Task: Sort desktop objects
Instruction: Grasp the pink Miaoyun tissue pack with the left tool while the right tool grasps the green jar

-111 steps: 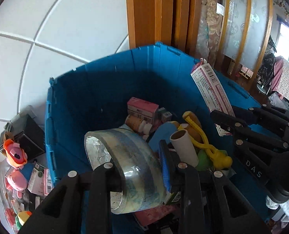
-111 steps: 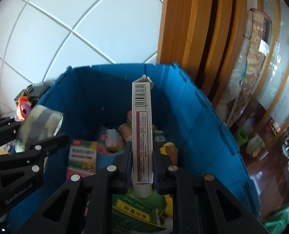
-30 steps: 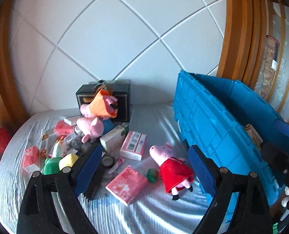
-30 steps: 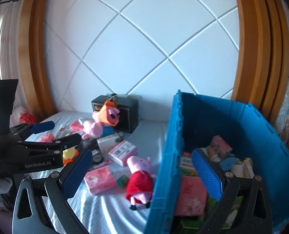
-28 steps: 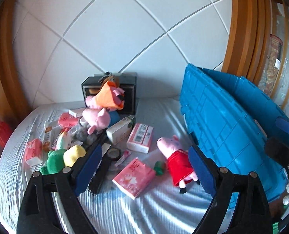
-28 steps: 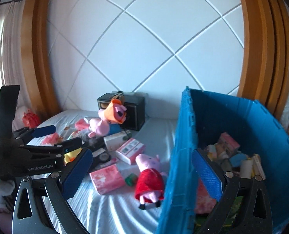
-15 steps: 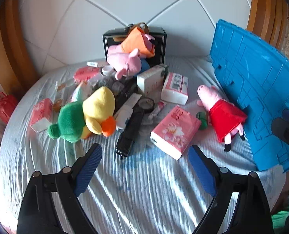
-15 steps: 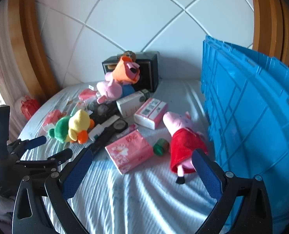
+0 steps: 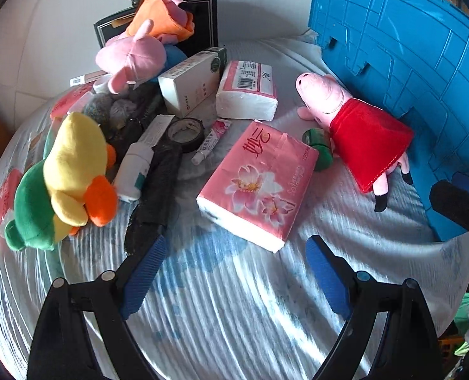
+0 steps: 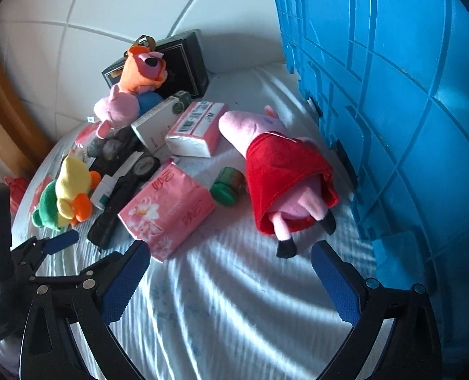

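A pink tissue pack (image 9: 258,183) (image 10: 168,210) lies on the white cloth, just beyond my left gripper (image 9: 234,253), which is open and empty. A pig plush in a red dress (image 9: 358,133) (image 10: 282,174) lies against the blue crate (image 9: 408,57) (image 10: 392,95). My right gripper (image 10: 229,259) is open and empty, near the plush's feet. A small green roll (image 9: 320,148) (image 10: 226,186) sits between pack and plush. Further left are a yellow and green duck plush (image 9: 63,180) (image 10: 66,193), a second tissue pack (image 9: 247,90) (image 10: 196,131) and a white box (image 9: 191,84).
At the back a black box (image 9: 203,19) stands by the wall with an orange plush (image 9: 161,15) and a pink plush (image 9: 130,57) in front. A black tape roll (image 9: 185,129), a tube (image 9: 210,141), a white bottle (image 9: 134,171) and a long black object (image 9: 155,196) lie in the pile.
Both grippers, earlier shut on tape and a carton over the crate, are now open and empty. Over the last second both sank toward the cloth; the objects loom larger.
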`<state>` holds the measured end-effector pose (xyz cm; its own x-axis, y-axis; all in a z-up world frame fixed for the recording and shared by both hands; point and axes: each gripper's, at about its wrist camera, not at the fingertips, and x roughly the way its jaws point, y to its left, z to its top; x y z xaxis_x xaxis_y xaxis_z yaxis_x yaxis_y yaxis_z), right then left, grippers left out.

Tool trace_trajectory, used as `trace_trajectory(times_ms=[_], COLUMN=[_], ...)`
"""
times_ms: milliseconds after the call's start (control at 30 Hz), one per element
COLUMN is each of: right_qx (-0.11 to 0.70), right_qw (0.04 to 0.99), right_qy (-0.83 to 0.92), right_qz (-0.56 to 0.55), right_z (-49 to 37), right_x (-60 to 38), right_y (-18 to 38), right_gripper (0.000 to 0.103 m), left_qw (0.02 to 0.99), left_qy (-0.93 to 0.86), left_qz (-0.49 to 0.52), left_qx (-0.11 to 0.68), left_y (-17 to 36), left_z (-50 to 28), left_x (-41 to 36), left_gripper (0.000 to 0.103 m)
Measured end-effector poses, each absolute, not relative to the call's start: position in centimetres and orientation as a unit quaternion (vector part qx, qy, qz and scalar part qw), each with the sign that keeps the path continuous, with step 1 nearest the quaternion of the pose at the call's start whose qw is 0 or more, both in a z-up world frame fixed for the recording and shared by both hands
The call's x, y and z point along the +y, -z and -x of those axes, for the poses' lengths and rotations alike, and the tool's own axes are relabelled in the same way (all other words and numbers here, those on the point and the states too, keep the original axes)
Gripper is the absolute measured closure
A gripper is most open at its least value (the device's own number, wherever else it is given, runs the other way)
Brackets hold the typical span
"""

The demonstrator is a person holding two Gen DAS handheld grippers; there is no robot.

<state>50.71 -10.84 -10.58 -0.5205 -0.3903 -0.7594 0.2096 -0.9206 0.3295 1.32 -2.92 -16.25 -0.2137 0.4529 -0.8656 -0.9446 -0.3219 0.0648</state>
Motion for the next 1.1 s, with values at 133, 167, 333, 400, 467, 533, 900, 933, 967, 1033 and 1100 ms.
trace_trajectory(times_ms=[133,167,333,400,467,533,900,933,967,1033,1100], right_qx=[-0.106,-0.105,-0.102,-0.103,-0.098,-0.098,-0.061,-0.055,-0.048,-0.027,-0.005], right_qw=[0.172,0.171,0.165,0.169,0.174,0.179,0.195,0.195,0.192,0.182,0.186], right_qy=[0.862,0.861,0.856,0.855,0.851,0.846,0.828,0.826,0.825,0.827,0.830], right_qz=[-0.465,-0.467,-0.480,-0.479,-0.485,-0.492,-0.522,-0.526,-0.530,-0.531,-0.525], right_z=[-48.5,-48.1,-45.9,-45.2,-44.6,-43.8,-39.0,-38.7,-38.4,-37.9,-37.8], right_x=[-11.2,-11.5,-12.8,-13.3,-13.9,-14.5,-18.2,-18.4,-18.5,-18.8,-19.3], right_y=[11.2,11.4,12.3,12.5,12.7,12.8,15.8,16.4,16.9,17.7,17.9], right_gripper=[0.000,0.000,0.000,0.000,0.000,0.000,0.048,0.048,0.048,0.045,0.037], left_qw=[0.496,0.496,0.504,0.497,0.479,0.466,0.431,0.431,0.431,0.427,0.420], left_qy=[-0.690,-0.682,-0.660,-0.667,-0.689,-0.704,-0.729,-0.726,-0.725,-0.717,-0.701], left_qz=[0.396,0.400,0.418,0.437,0.438,0.439,0.446,0.448,0.451,0.464,0.487], left_qx=[0.349,0.358,0.367,0.342,0.323,0.309,0.291,0.292,0.293,0.297,0.308], left_y=[18.2,18.9,21.3,21.6,21.3,21.0,21.0,21.1,21.1,21.5,22.5], left_z=[-0.6,-0.5,0.2,1.3,2.8,4.4,7.1,7.0,7.0,6.9,6.8], left_x=[0.9,1.9,5.1,5.3,4.7,3.7,3.7,3.9,4.1,4.6,5.1], left_gripper=[0.012,0.012,0.005,0.005,0.007,0.007,0.007,0.007,0.007,0.007,0.007])
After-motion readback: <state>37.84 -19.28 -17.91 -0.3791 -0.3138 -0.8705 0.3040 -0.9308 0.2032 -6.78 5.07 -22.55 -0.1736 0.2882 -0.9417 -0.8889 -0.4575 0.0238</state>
